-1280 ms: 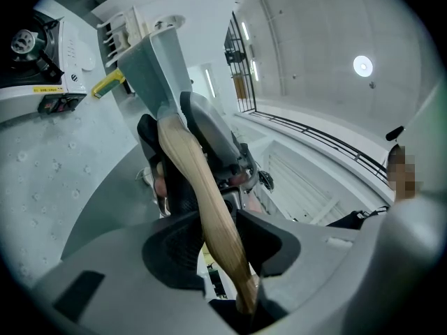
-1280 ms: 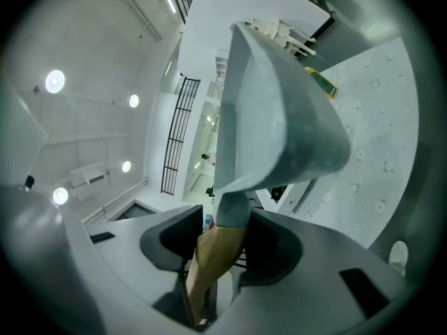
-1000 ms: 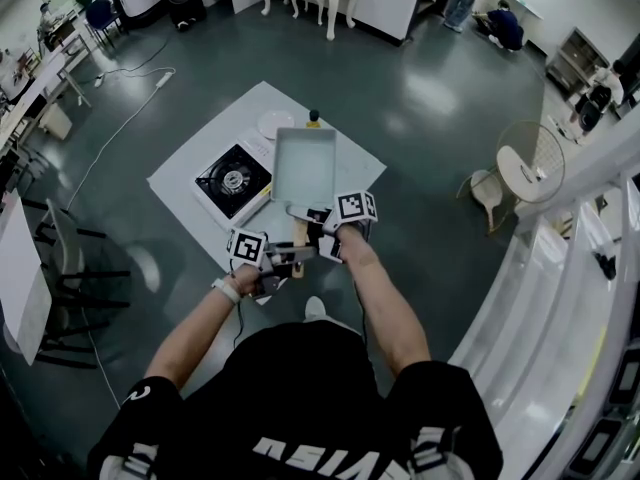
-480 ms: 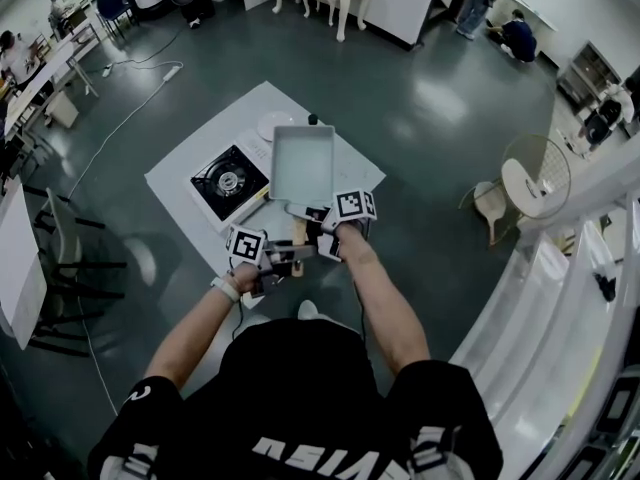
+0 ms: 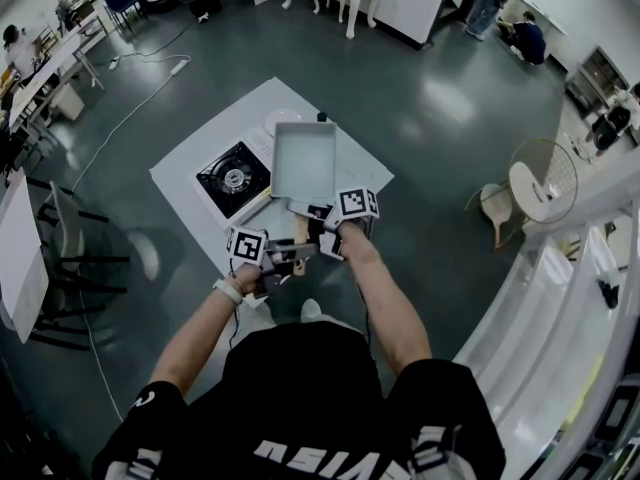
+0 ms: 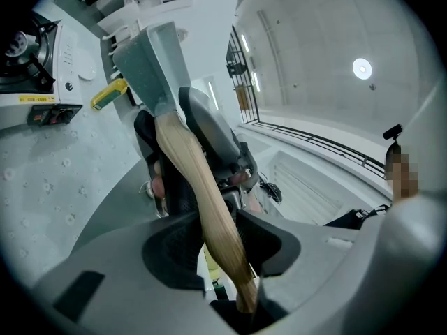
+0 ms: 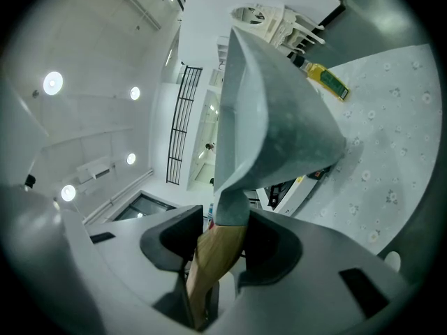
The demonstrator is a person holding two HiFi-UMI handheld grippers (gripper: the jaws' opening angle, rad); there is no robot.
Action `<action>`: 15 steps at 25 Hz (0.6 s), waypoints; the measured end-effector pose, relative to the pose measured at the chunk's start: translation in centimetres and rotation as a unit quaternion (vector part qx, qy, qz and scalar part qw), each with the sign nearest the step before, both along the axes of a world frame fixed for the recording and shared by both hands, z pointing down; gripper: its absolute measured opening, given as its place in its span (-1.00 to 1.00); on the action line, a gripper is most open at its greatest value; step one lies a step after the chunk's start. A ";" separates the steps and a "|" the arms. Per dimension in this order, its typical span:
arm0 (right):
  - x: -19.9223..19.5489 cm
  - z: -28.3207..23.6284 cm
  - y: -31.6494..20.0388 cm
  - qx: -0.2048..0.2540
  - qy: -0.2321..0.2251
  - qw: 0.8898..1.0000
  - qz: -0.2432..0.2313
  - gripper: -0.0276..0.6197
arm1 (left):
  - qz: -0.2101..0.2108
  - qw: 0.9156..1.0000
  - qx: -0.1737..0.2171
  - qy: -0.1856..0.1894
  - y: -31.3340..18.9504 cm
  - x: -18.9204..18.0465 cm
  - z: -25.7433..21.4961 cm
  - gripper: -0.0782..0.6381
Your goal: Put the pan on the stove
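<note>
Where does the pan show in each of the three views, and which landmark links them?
Head view: pan at centre, over the white mat, right of the stove.
Left gripper view: pan at upper left, handle running down to the bottom edge.
Right gripper view: pan at upper centre.
Shared landmark: the white mat, lower left in the left gripper view, right edge in the right gripper view.

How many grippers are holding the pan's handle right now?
2. The left gripper grips the wooden handle near its end; the right gripper grips it up by the pan.
</note>
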State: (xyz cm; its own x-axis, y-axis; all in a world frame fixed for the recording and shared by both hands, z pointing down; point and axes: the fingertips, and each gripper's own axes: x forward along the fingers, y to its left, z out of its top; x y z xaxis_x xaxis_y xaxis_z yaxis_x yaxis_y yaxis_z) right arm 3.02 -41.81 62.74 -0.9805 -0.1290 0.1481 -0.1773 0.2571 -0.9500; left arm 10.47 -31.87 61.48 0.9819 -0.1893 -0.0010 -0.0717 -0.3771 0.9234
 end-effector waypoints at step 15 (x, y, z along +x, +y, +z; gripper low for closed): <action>-3.2 0.2 -0.6 -0.001 0.002 1.000 -0.001 -0.45 | -0.001 1.000 0.027 -0.009 -0.7 -3.4 -0.5 -0.44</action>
State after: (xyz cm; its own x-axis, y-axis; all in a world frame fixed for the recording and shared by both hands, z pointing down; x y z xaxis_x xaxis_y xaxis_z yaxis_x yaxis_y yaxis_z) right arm -0.21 -42.38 62.89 -0.9800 -0.1266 0.1532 -0.1814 0.2551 -0.9497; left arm 7.05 -32.56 60.98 0.9817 -0.1904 0.0065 -0.0887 -0.4270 0.8999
